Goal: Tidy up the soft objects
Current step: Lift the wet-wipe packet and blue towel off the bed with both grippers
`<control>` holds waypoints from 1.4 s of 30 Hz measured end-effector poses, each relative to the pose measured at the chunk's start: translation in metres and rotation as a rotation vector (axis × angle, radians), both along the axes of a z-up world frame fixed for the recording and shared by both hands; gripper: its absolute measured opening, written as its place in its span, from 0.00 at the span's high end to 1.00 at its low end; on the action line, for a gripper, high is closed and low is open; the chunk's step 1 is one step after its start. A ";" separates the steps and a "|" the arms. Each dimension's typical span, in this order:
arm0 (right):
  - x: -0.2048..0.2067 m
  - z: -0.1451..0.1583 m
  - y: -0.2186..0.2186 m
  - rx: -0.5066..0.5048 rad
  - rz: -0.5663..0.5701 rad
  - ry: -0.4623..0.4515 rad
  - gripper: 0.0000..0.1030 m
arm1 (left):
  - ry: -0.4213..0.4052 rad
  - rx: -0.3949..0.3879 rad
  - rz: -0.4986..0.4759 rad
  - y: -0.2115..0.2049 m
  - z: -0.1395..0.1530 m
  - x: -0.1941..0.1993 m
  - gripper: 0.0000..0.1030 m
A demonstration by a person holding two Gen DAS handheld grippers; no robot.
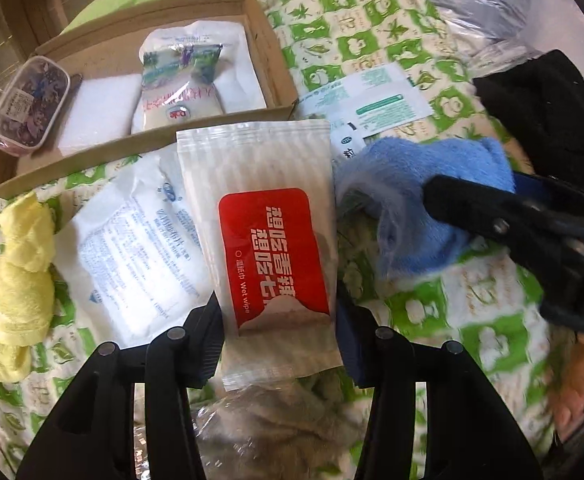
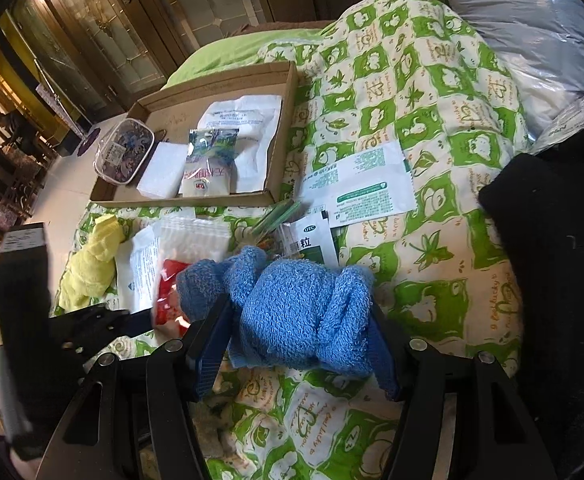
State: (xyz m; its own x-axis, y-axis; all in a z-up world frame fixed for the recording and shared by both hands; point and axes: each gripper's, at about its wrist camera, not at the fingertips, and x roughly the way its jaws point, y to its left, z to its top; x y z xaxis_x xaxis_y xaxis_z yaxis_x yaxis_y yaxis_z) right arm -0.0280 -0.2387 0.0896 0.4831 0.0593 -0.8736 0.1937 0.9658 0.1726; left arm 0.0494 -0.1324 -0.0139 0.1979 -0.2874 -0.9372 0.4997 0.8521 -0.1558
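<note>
My left gripper is shut on a wet wipe packet with a red label, held above the green-patterned quilt. My right gripper is shut on a blue towel; it also shows in the left wrist view, just right of the packet. A cardboard tray lies beyond, holding a white milk-candy bag, a white pad and a clear lidded box. A yellow cloth lies on the left. A white medical pouch lies under the packet.
Green-and-white medicine sachets lie on the quilt to the right of the tray. A black fabric item sits at the right, a plastic-wrapped pillow behind it. Wooden cabinets stand beyond the bed.
</note>
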 end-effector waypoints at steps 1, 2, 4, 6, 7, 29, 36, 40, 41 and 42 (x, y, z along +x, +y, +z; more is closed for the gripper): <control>-0.001 0.001 0.000 0.000 -0.002 -0.002 0.40 | -0.008 0.002 0.002 0.004 0.004 -0.001 0.54; -0.002 0.002 0.000 0.000 -0.002 -0.003 0.40 | -0.013 0.000 0.006 0.008 0.009 -0.003 0.54; -0.004 0.003 0.000 0.001 -0.001 -0.005 0.40 | -0.015 -0.014 0.017 0.011 0.016 0.000 0.54; -0.005 0.005 0.002 -0.003 0.004 -0.007 0.40 | -0.022 -0.026 0.024 0.015 0.021 -0.001 0.54; -0.006 0.005 0.003 -0.004 0.007 -0.009 0.40 | -0.028 -0.028 0.025 0.016 0.023 -0.004 0.54; -0.004 0.008 0.008 -0.008 0.025 -0.014 0.40 | -0.015 -0.051 0.020 0.016 0.037 -0.004 0.54; -0.003 0.006 0.008 -0.007 0.022 -0.011 0.40 | -0.013 -0.052 0.022 0.017 0.035 -0.001 0.54; -0.002 0.004 0.008 -0.007 0.023 -0.007 0.40 | -0.012 -0.056 0.029 0.019 0.034 0.000 0.54; -0.002 0.004 0.009 -0.008 0.024 -0.006 0.40 | -0.012 -0.057 0.032 0.020 0.034 0.000 0.54; -0.002 0.004 0.009 -0.008 0.024 -0.005 0.40 | -0.012 -0.057 0.033 0.020 0.034 0.000 0.54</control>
